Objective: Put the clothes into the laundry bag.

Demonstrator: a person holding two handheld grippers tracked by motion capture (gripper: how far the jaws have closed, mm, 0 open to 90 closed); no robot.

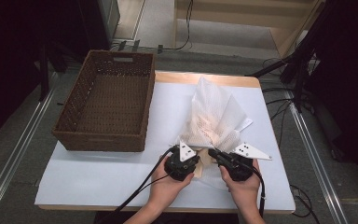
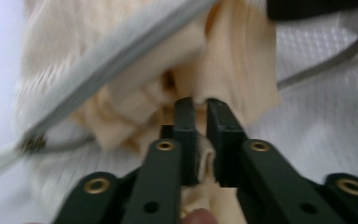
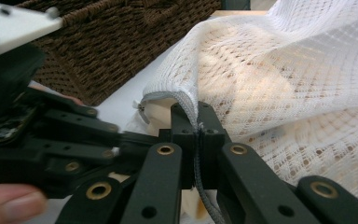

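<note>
Left gripper (image 2: 200,105): jaws clamped on a fold of the beige garment (image 2: 233,60) at the bag mouth.
Right gripper (image 3: 193,109): jaws pinched on the zippered rim of the white mesh bag (image 3: 279,70).
Bag (image 1: 214,116): near the table's (image 1: 98,182) front right, rising away from both grippers.
Axis: mouth faces the person; the pull runs toward the front edge.
Basket (image 1: 107,100): at the left edge, well apart.
</note>
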